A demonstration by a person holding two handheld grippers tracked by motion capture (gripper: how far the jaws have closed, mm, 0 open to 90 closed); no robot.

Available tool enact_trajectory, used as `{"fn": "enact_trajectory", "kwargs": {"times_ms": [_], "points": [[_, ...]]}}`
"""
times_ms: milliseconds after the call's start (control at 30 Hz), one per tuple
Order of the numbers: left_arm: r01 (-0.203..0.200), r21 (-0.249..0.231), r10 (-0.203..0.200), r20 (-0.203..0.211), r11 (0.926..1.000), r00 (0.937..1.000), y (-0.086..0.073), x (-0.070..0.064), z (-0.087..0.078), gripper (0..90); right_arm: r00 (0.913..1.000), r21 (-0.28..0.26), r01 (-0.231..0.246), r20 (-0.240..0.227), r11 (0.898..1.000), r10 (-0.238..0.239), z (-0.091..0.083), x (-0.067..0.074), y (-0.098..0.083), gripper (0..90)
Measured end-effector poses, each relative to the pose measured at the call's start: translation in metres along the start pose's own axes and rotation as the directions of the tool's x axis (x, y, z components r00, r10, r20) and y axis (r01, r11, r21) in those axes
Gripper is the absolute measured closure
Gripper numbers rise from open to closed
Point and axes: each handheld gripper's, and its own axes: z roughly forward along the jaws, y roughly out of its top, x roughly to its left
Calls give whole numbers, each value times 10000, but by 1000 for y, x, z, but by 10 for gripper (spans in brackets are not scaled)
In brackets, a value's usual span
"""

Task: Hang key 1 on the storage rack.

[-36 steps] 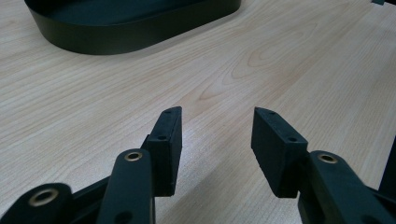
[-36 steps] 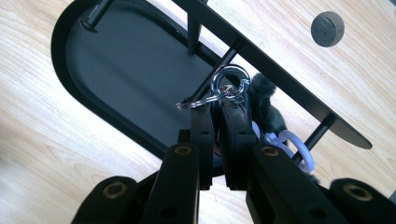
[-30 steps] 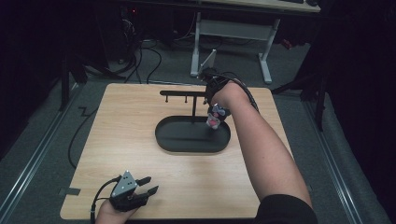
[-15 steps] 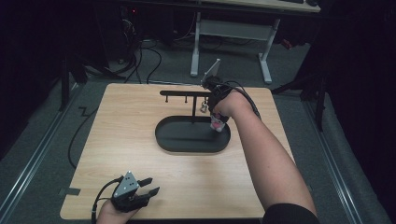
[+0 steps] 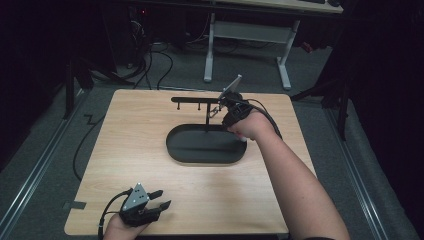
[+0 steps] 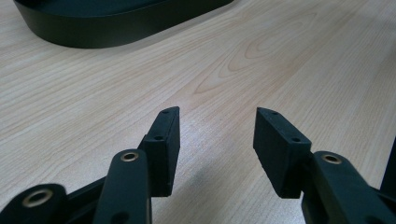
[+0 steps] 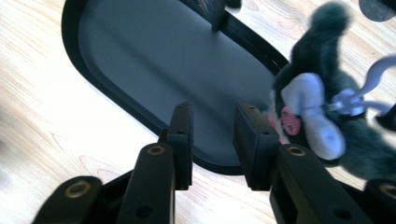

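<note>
A black oval tray point(image 5: 172, 150) lies mid-table, with a black hook rack point(image 5: 195, 99) standing at its far edge. My right gripper point(image 7: 212, 109) points down over the tray's point(image 7: 140, 60) near-right end. Its jaws have just been opening and hold nothing between them. A dark grey plush keychain toy point(image 7: 322, 107), with white and pink patches and a pale clasp, hangs just outside the right jaw. I cannot tell what it hangs from. At the table's front-left edge my left gripper point(image 5: 162, 198) rests, open and empty point(image 6: 217, 112) over bare wood.
The tray's wall point(image 6: 116, 32) lies well ahead of the left jaws. A wooden tabletop point(image 5: 130, 130) spreads around the tray. Off the table are grey floor, cables point(image 5: 150, 65) and a white desk frame point(image 5: 250, 35) at the back.
The right hand has sunk toward the tray's right end and tilted, so its grey plate now sticks up. The plush seen under it earlier is mostly behind the hand. The left gripper stays put.
</note>
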Motion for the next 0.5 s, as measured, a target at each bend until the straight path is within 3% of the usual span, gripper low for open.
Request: {"fn": "enact_trajectory", "kwargs": {"times_ms": [233,500], "points": [[-1,76,1,79,10000,10000,0,0,2,499,9995,-763,-50,311,9971,74,5,0,-26,671],[90,23,-91,177,10000,9998,-1,-1,2,493,9997,-1774,-219,41,9839,230,24,0,-61,631]]}}
